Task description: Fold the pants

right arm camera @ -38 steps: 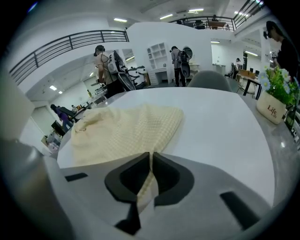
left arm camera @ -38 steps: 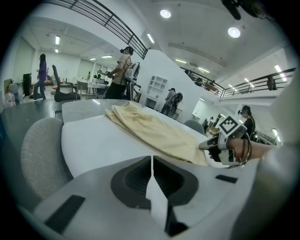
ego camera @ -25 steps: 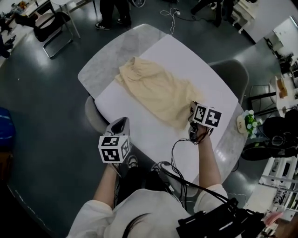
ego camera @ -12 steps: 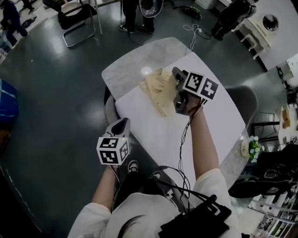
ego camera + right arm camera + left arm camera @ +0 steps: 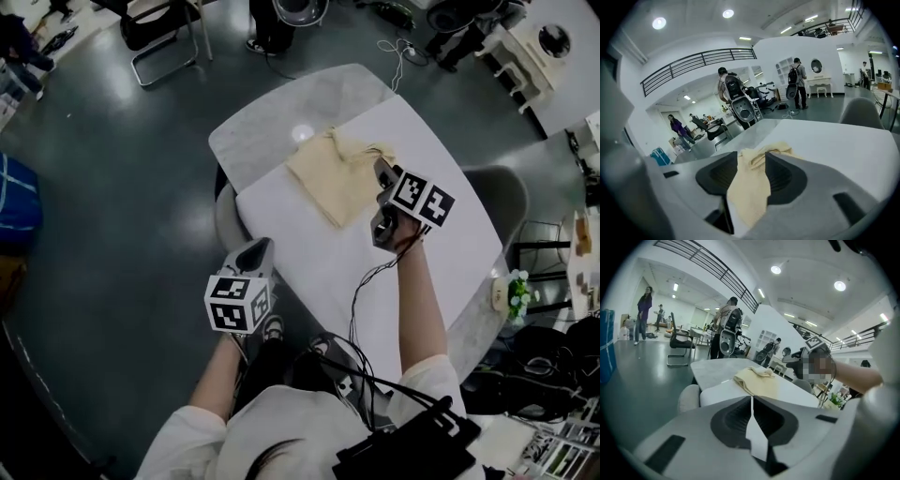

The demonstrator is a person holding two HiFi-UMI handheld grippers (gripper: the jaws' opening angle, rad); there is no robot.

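– Where are the pants?

– The yellow pants [image 5: 336, 178] lie on the bench [image 5: 309, 244]. They are in a small flat bundle at the far end, where the white top meets the grey part. One bit of cloth is bunched up at the far edge.

– What about the right tongs?

– The right tongs [image 5: 751, 153] are at the right edge of the pants. Their two jaws stand wide apart and have just been opening. You can see yellow cloth in the gap between them, but the pads do not press on it.

– And the left tongs?

– The left tongs [image 5: 752, 398] are off the near left side of the bench, over the floor, well apart from the pants. Their jaws are together, with nothing in them.
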